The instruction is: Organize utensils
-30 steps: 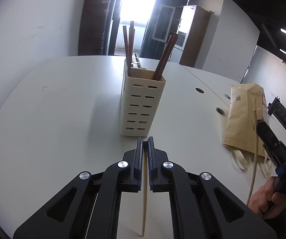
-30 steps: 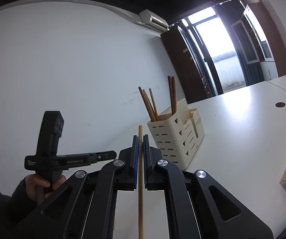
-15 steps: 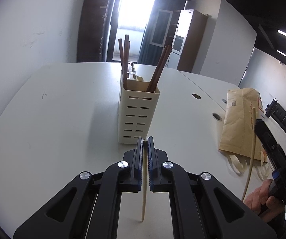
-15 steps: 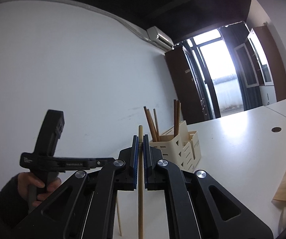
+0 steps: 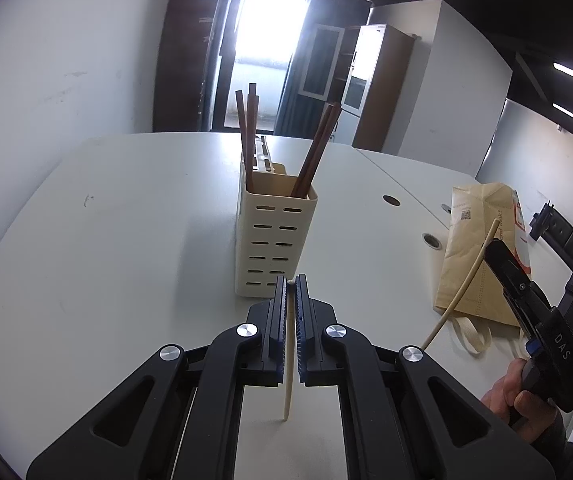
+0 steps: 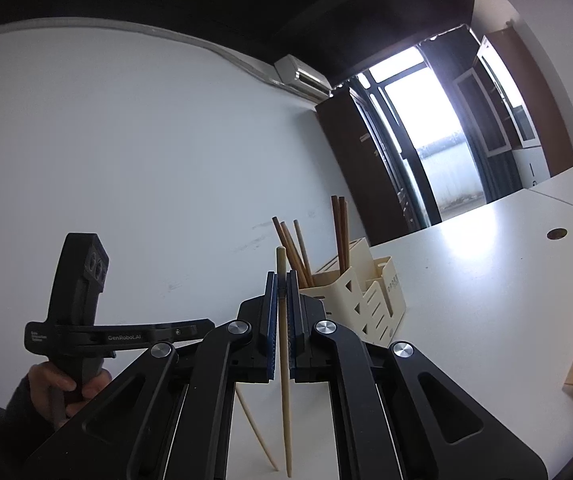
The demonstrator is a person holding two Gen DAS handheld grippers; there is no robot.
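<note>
A cream slotted utensil holder (image 5: 276, 236) stands on the white table (image 5: 126, 220), with several dark brown chopsticks (image 5: 314, 152) upright in it. My left gripper (image 5: 291, 282) is shut on a pale wooden chopstick (image 5: 288, 360), held upright with its tip down toward the table, just in front of the holder. My right gripper (image 6: 282, 280) is shut on another pale chopstick (image 6: 284, 380), also upright. The holder (image 6: 362, 296) lies ahead of it to the right. In the left wrist view the right gripper (image 5: 498, 258) is at the far right, holding its chopstick (image 5: 466, 284).
A brown paper bag (image 5: 482, 248) lies on the table at the right. Round cable holes (image 5: 391, 200) sit in the tabletop behind the holder. The left hand-held gripper (image 6: 190, 326) shows at the left in the right wrist view. A white wall runs along the left.
Both grippers have risen and tilted up with their chopsticks. The holder now looks slightly farther off. The left chopstick's tip is now in the right wrist view.
</note>
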